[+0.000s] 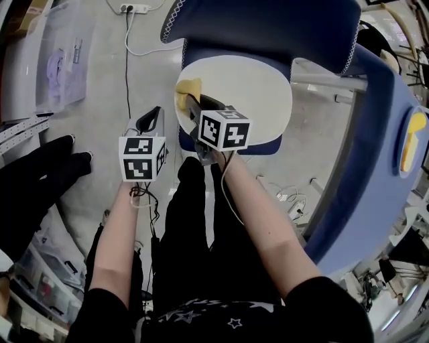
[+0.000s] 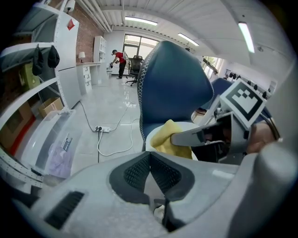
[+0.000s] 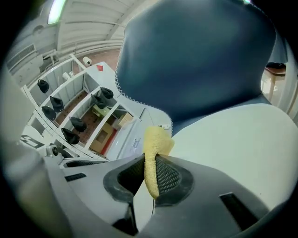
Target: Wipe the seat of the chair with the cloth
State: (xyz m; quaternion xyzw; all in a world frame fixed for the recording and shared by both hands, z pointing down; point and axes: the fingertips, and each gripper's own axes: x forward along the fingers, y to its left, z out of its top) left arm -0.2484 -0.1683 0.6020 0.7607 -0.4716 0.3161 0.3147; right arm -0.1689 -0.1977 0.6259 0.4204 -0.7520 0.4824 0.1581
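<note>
A chair with a white seat (image 1: 255, 94) and a dark blue backrest (image 1: 268, 27) stands in front of me. My right gripper (image 1: 194, 107) is shut on a yellow cloth (image 1: 189, 90), which rests at the seat's left edge. Between the right gripper's pads the cloth (image 3: 151, 160) is pinched, with the seat (image 3: 233, 148) just beyond. My left gripper (image 1: 151, 124) hangs left of the seat over the floor, shut with nothing between its jaws. From its view the cloth (image 2: 170, 139) and the right gripper (image 2: 205, 135) lie ahead.
A power strip (image 1: 134, 9) and its cable (image 1: 127, 60) lie on the floor left of the chair. Clear plastic bins (image 1: 60, 60) stand at the far left. A blue curved panel (image 1: 369, 154) rises on the right. My legs are directly below the seat.
</note>
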